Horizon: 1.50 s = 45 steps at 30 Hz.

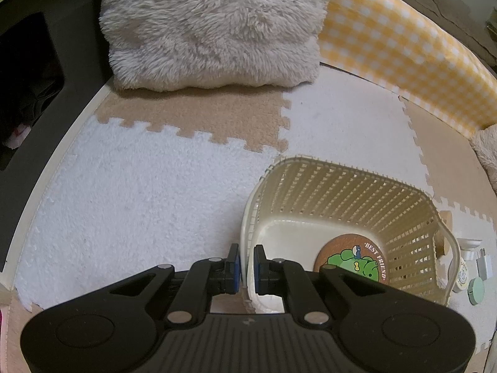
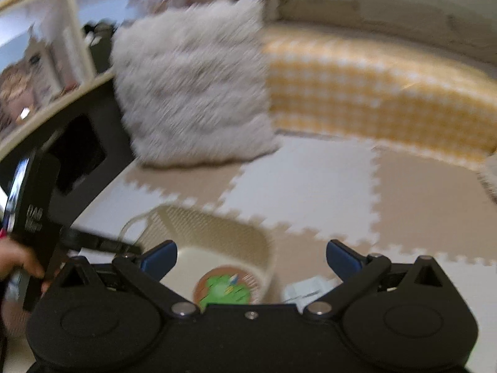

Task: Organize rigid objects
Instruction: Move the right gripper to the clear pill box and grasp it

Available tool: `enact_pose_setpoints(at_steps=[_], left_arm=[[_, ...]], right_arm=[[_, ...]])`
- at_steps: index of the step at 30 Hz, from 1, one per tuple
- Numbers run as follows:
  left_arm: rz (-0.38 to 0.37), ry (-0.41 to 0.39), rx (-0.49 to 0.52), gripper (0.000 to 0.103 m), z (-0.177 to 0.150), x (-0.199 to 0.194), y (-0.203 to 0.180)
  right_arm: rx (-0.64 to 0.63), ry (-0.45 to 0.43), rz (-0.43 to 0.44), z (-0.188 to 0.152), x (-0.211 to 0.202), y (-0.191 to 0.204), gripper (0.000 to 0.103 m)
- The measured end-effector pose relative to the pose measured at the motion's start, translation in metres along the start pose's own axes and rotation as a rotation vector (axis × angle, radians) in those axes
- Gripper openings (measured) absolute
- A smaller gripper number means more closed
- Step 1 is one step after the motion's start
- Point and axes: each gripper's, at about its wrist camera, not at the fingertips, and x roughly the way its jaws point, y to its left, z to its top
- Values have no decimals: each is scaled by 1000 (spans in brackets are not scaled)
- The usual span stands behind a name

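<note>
A cream lattice plastic basket (image 1: 341,186) stands on the foam floor mat. A round cork coaster with a green cartoon figure (image 1: 352,262) lies flat on its bottom. My left gripper (image 1: 247,264) is shut on the basket's near left rim, one finger outside the wall and one inside. My right gripper (image 2: 250,256) is open and empty, above the basket (image 2: 214,227) with the coaster (image 2: 225,289) below it. The right view is blurred by motion. Small objects lie on the mat right of the basket: a green round lid (image 1: 476,290), a white adapter (image 1: 484,264), a round printed piece (image 1: 462,275).
A fluffy beige cushion (image 1: 211,28) leans at the back. A yellow checked cushion (image 1: 403,59) runs along the right. A dark cabinet (image 1: 46,77) stands at left. The puzzle foam mat (image 1: 139,186) covers the floor. A white item (image 2: 306,290) lies right of the basket.
</note>
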Motion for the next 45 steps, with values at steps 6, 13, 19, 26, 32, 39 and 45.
enact_pose_setpoints(at_steps=[6, 13, 19, 26, 32, 39, 45], left_arm=[[4, 0, 5, 8, 0, -1, 0], [5, 1, 6, 8, 0, 0, 0], [8, 2, 10, 8, 0, 0, 0], [11, 3, 13, 8, 0, -1, 0], [10, 3, 12, 8, 1, 0, -1], [10, 3, 12, 8, 1, 0, -1], [15, 3, 15, 8, 0, -1, -1]], right_arm=[[63, -79, -127, 2, -20, -49, 103], [179, -27, -286, -25, -18, -98, 103], [360, 97, -349, -55, 0, -120, 103], [421, 269, -305, -86, 35, -97, 103], [285, 314, -264, -91, 66, -59, 103], [93, 323, -257, -97, 88, -27, 103], [129, 274, -330, -103, 98, -27, 103]])
